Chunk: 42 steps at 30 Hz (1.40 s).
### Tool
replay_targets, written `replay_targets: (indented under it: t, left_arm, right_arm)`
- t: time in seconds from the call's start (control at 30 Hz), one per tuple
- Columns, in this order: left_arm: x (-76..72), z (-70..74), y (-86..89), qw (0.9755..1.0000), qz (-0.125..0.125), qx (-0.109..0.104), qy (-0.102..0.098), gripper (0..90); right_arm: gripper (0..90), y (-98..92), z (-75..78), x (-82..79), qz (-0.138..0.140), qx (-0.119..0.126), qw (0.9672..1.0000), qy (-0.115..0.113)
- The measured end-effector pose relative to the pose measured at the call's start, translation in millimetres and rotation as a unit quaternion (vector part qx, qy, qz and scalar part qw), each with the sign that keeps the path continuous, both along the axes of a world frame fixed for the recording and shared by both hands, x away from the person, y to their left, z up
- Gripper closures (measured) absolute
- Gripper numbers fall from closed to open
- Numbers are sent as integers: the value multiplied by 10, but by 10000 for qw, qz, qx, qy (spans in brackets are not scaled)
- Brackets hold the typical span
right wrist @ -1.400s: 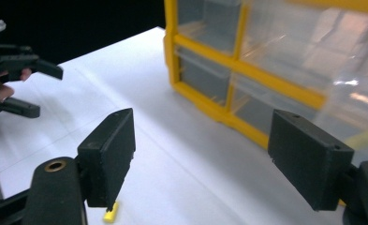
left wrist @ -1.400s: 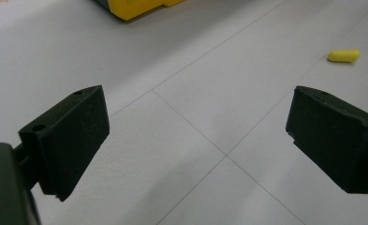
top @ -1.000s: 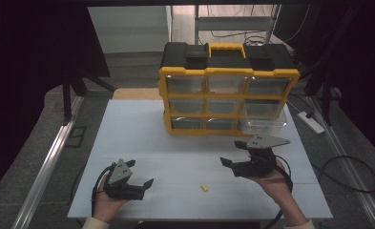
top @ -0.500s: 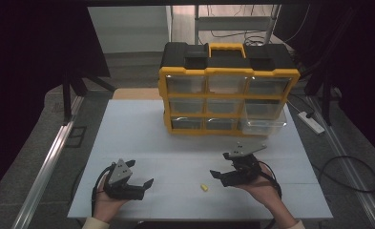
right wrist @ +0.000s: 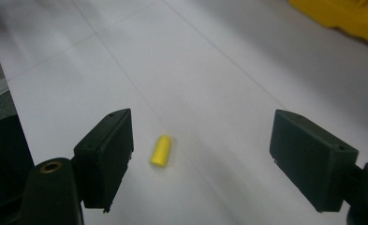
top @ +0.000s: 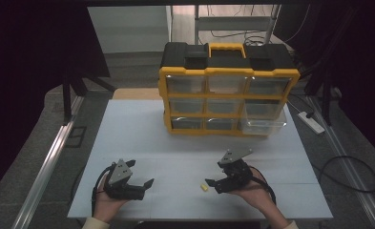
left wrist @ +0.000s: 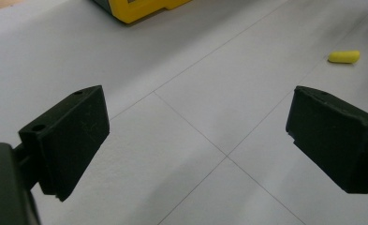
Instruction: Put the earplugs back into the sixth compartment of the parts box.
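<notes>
Plug (right wrist: 161,150) lying flat, axis along right gripper (right wrist: 200,159) view; fingers released.

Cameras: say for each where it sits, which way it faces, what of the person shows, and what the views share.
High view: above the person's side, facing forward and down on the white table and yellow organizer; both hands, left gripper, right gripper.
Left gripper view: rides the left gripper, looking between open jaws across the table.
Right gripper view: rides the right gripper, looking down between open jaws.
Shared: the yellow plug.
</notes>
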<state>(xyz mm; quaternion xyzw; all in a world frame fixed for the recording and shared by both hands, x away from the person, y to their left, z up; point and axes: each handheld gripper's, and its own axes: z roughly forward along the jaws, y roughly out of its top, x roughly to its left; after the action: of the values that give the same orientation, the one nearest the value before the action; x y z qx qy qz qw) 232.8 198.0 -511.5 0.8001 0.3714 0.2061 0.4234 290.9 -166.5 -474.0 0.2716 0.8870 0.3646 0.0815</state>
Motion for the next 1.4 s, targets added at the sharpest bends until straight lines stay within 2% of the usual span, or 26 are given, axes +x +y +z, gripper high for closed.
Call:
replay_targets:
  t: [0.23, 0.37, 1.03, 1.27, 1.4]
  left_arm:
    - [4, 1, -13, 10000, -17, 4, 5, 61]
    - [2, 1, -21, 10000, -23, 2, 10, 61]
    - [6, 0, -8, 10000, 1, 2, 9, 60]
    - [9, -5, -3, 10000, 11, 6, 12, 61]
    - [10, -7, -14, 10000, -13, 22, 27, 61]
  right_arm:
    - [223, 125, -140, -16, 111, -184, 9997, 143]
    - [223, 223, -230, -34, 219, -379, 9988, 196]
    - [271, 384, -427, -87, 294, -924, 9951, 182]
    - [387, 375, -436, -87, 242, -970, 9949, 150]
    - [596, 357, -419, -85, 243, -921, 9953, 152]
